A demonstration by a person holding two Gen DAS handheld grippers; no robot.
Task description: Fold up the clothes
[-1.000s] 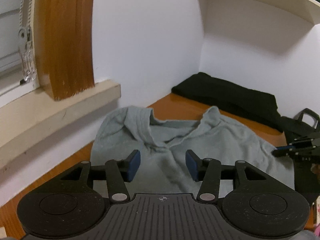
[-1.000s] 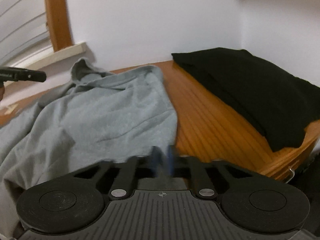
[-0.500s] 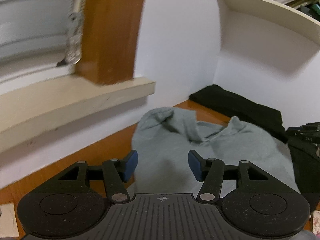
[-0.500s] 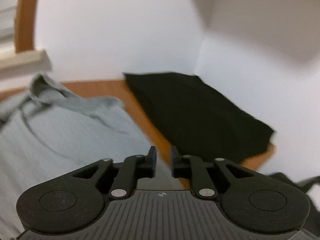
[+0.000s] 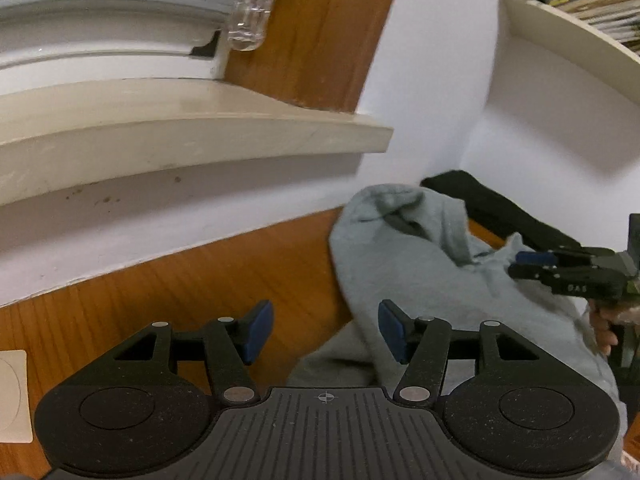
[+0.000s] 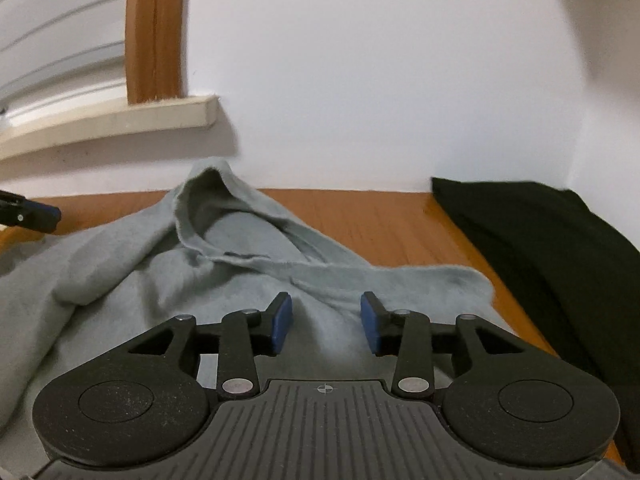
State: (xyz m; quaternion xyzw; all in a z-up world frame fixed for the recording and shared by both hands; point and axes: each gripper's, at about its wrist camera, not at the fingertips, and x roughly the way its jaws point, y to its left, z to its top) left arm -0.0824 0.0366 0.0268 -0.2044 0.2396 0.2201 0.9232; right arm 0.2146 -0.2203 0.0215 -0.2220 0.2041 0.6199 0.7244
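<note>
A grey-green garment lies crumpled on the wooden tabletop, its neckline bunched up toward the back wall. My left gripper hovers open over the garment's left edge, with nothing between its blue pads. My right gripper is open above the garment's upper part, just short of the neckline, and is empty. In the left wrist view the right gripper comes in from the right over the cloth. The left gripper's tip shows at the left edge of the right wrist view.
A folded black garment lies at the back right corner against the white wall. A cream window sill with a wooden frame overhangs the table on the left. A shelf with books sits high on the right. A white card lies at the near left.
My right gripper has opened from nearly shut and swung left from the black garment to the grey one. My left gripper has shifted left to the garment's edge, still open.
</note>
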